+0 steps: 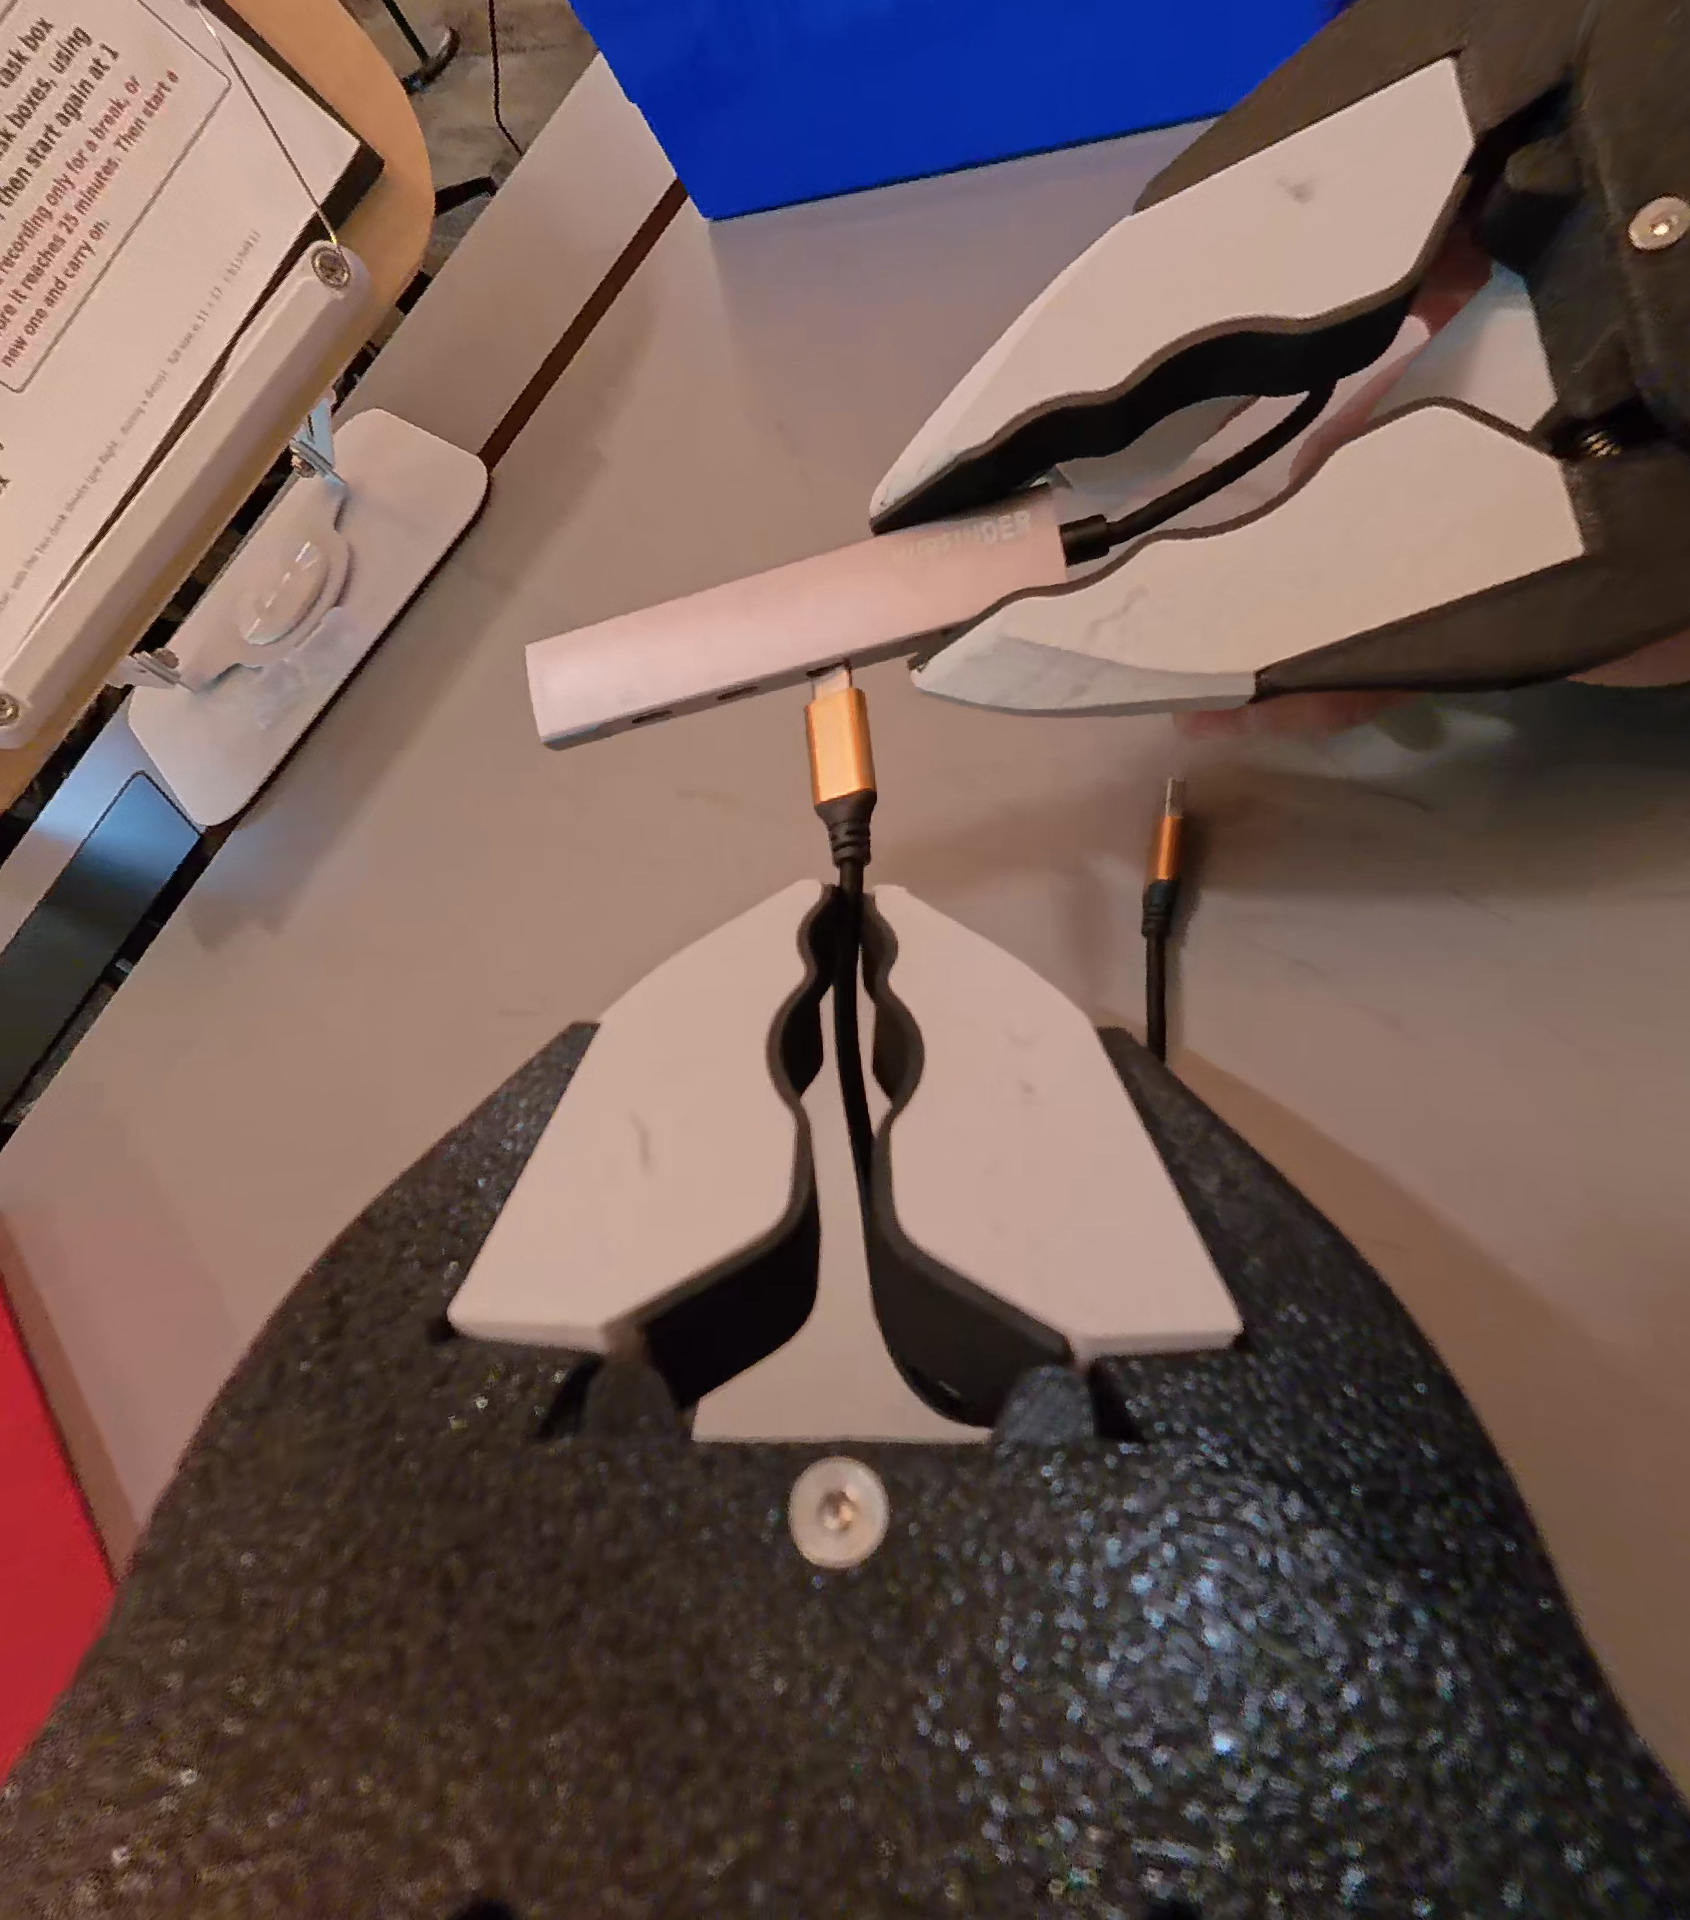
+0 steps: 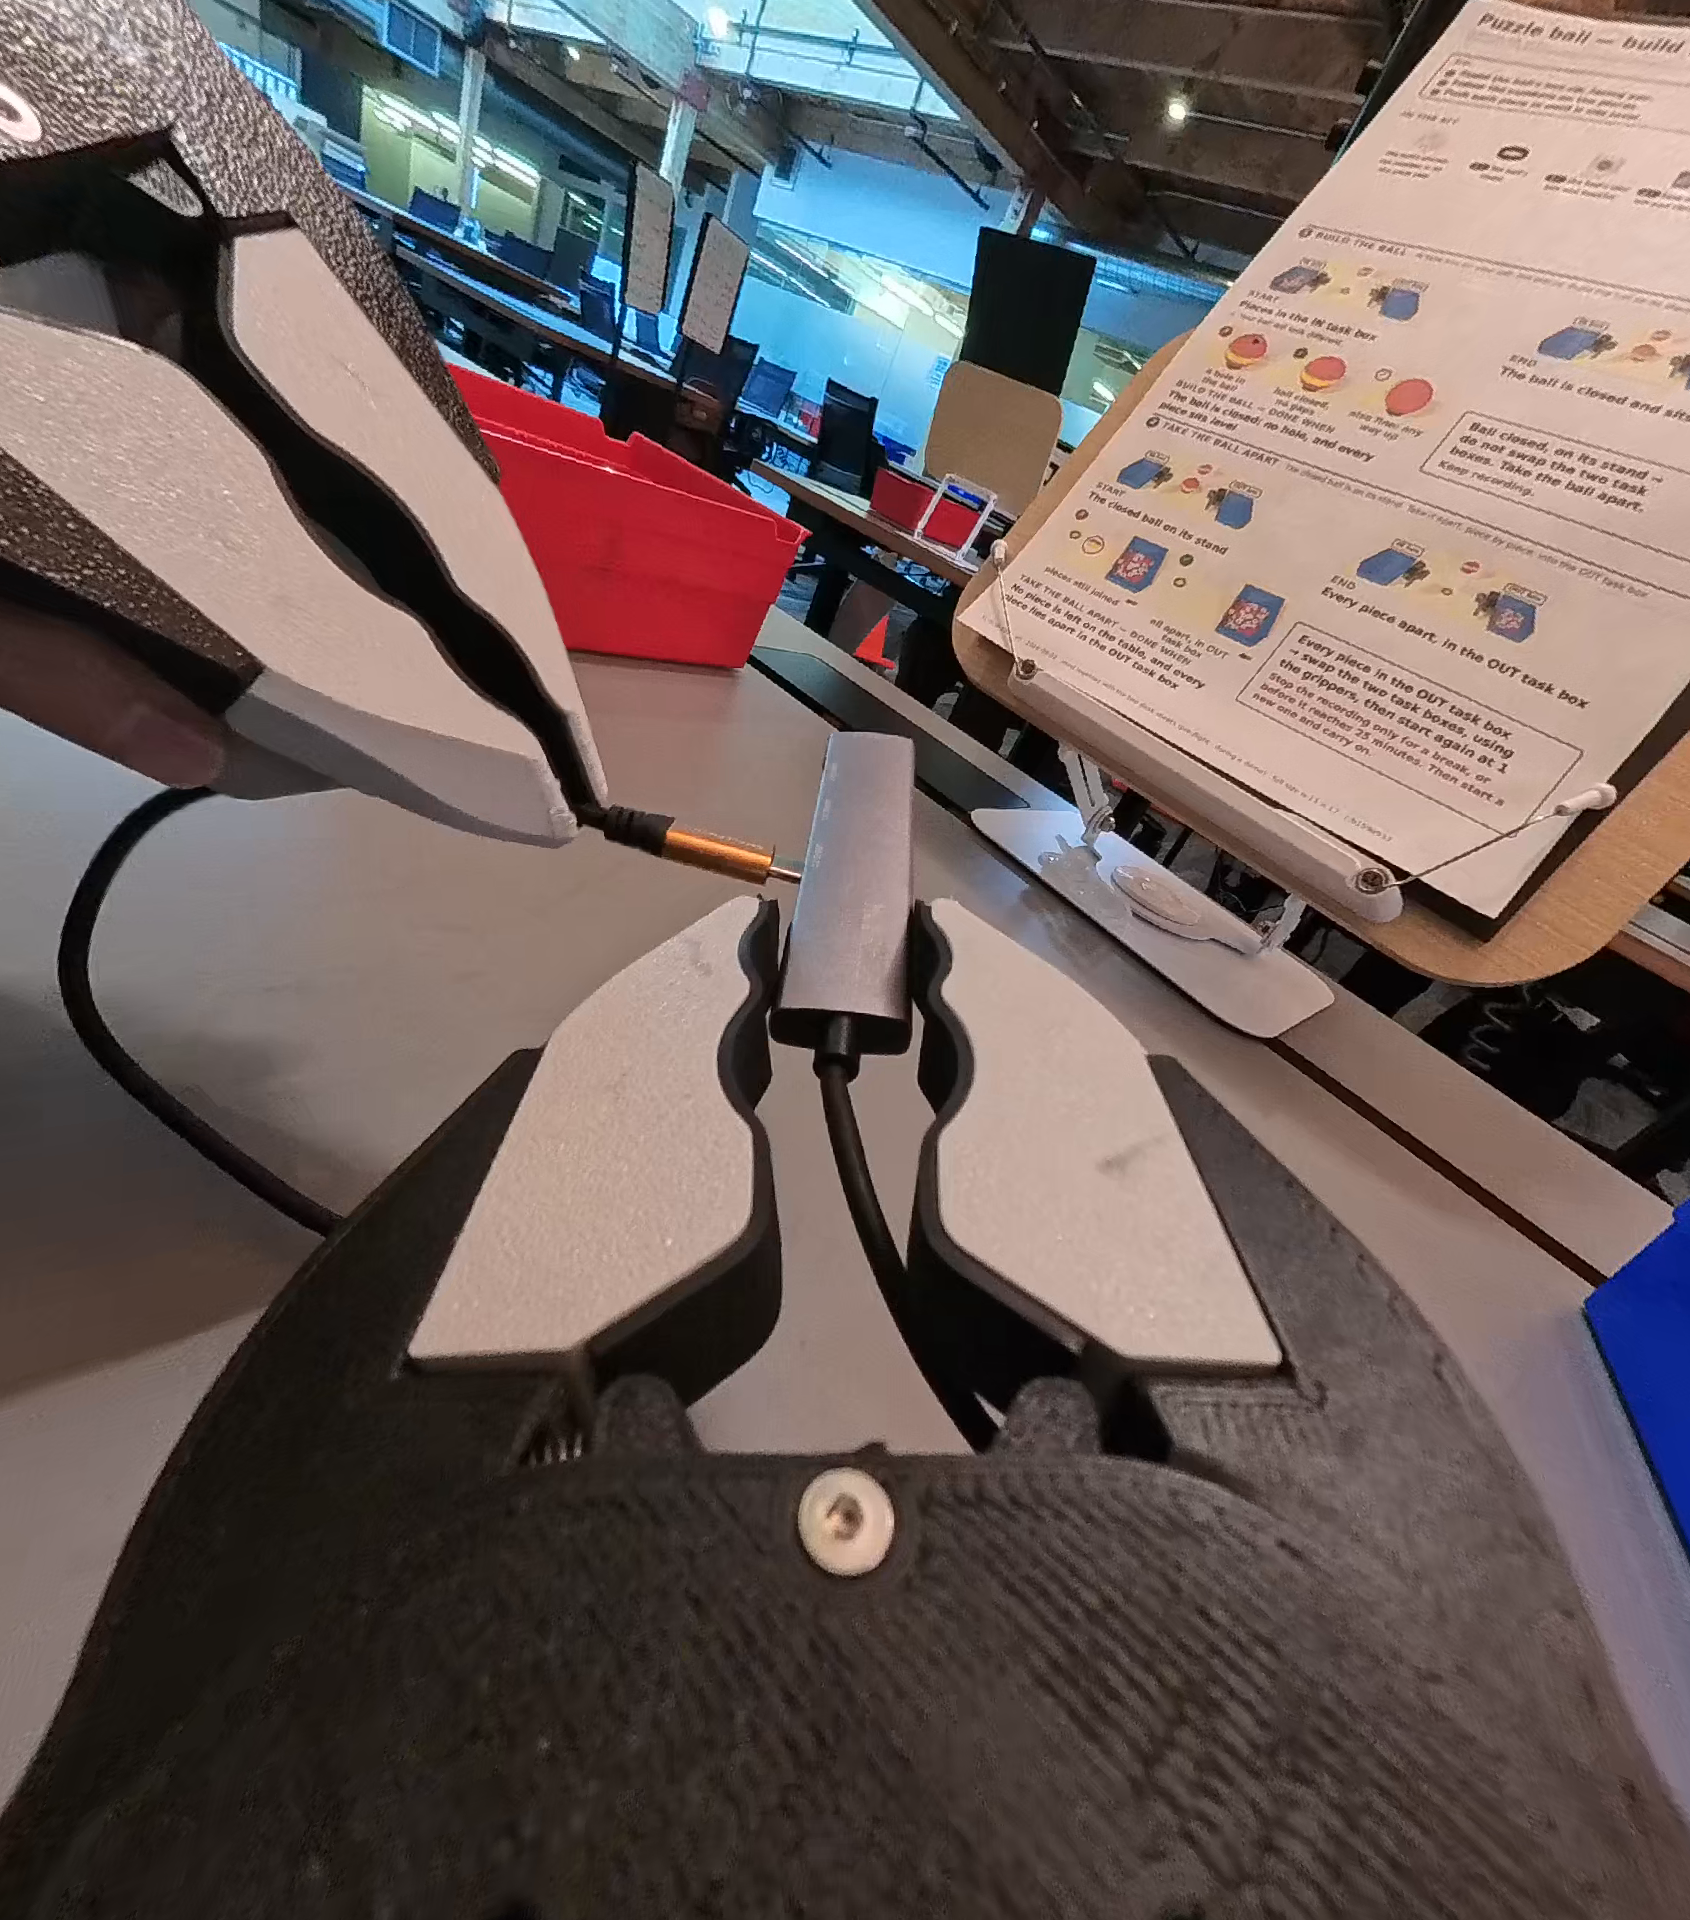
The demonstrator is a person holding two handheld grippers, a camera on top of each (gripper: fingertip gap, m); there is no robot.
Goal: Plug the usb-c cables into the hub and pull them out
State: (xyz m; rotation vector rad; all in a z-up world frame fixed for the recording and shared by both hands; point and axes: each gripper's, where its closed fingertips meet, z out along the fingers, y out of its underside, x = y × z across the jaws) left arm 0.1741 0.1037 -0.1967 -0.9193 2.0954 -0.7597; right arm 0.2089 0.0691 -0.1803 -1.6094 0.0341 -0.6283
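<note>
Grey hub (image 1: 779, 634) pinched in right gripper (image 2: 846, 925) jaws above the counter (image 1: 1443, 1143), ports turned toward left gripper (image 1: 846, 899), jaws pinching cable (image 1: 851, 1039) behind copper plug (image 1: 836, 748), tip at port, probably for straight travel.

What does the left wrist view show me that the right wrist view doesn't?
Only the left wrist view shows a second, loose gold-ended cable lying on the table, clear of the hub, and the hub's row of side ports.

Only the right wrist view shows the hub's own black lead running back between the right tool's fingers, and a red bin behind.

Both show the left tool shut on the gold plug's cable, its tip at the hub, and the instruction stand.
</note>
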